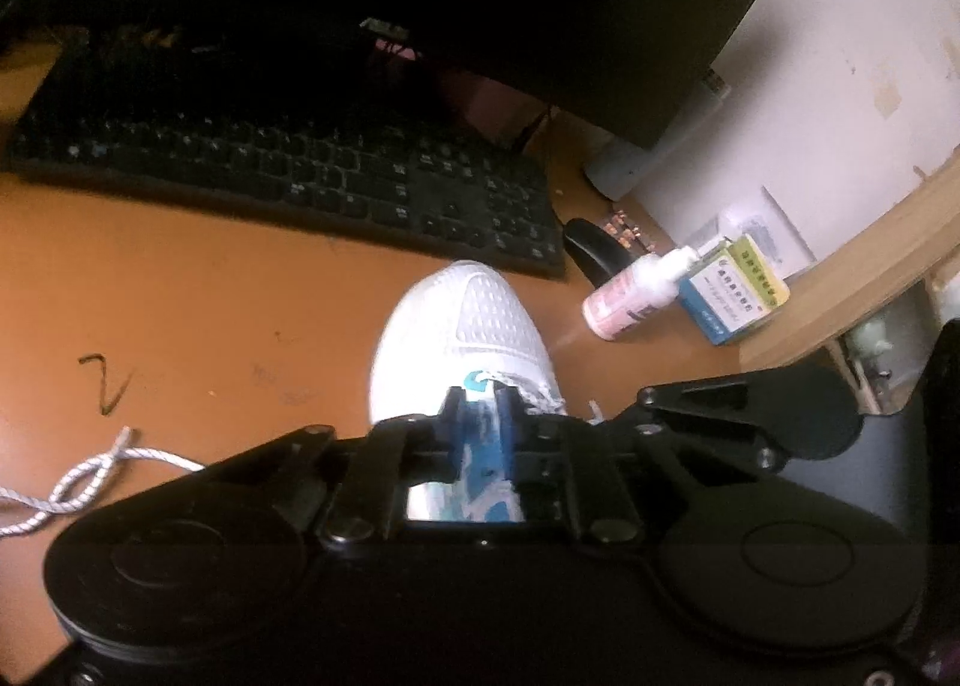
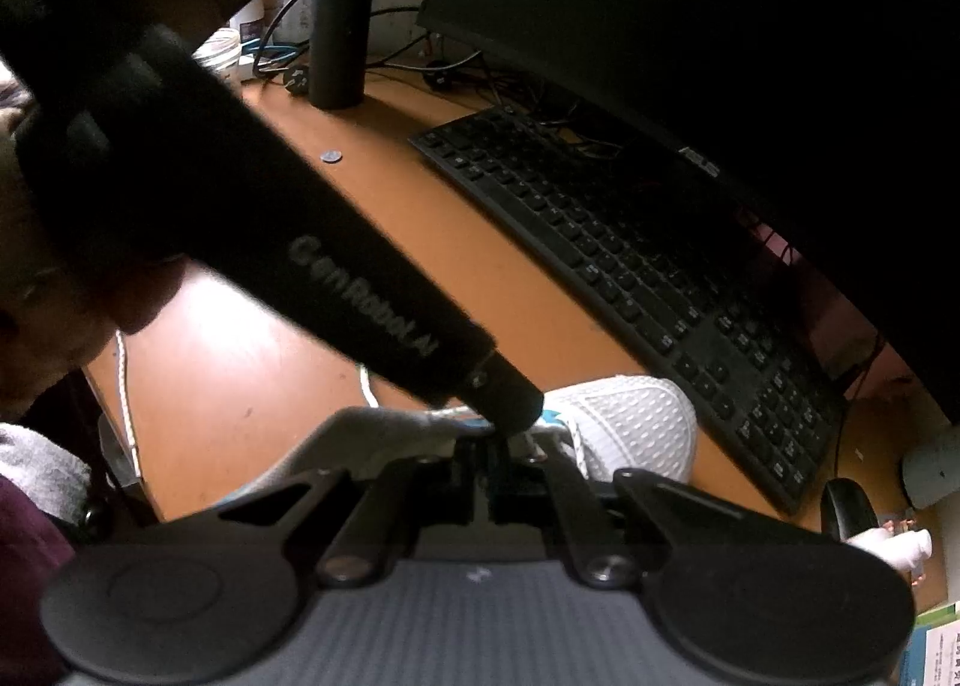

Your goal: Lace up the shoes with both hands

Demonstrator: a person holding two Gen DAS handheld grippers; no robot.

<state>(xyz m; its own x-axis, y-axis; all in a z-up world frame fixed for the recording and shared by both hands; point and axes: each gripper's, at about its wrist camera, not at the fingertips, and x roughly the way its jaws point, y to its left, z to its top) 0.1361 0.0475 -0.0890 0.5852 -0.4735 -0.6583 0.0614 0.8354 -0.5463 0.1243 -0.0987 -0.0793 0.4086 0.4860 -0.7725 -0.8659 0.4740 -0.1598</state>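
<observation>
Black linkage bars of the left hand-held gripper (image 1: pixel 480 416) fill the near edge of the left wrist view, its blue-padded jaws drawn close together right over the tongue of the single white mesh sneaker (image 1: pixel 462 326); whether a strand is pinched between them cannot be told. From the right wrist view, the right hand-held gripper (image 2: pixel 501 455) is likewise narrowed to almost nothing at the shoe's lacing area, and what it may be gripping is hidden by the other tool's black handle crossing from ten o'clock.

One sneaker sits on the orange counter (image 1: pixel 210 296), toe pointing to twelve o'clock toward the one black keyboard (image 1: pixel 288 170). One white braided cord lace (image 1: pixel 78 485) trails off at nine o'clock in a loose loop.

By my judgement the lace is light, limp and a little slippery, so it is best taken near its stiff tip, where it can be steered into an eyelet. The shoe is light and soft-sided and may slide, so one tool should steady it near the eyelet row.

At three o'clock stand one small white bottle (image 1: pixel 630 296) and one blue-and-yellow box (image 1: pixel 732 287).
</observation>
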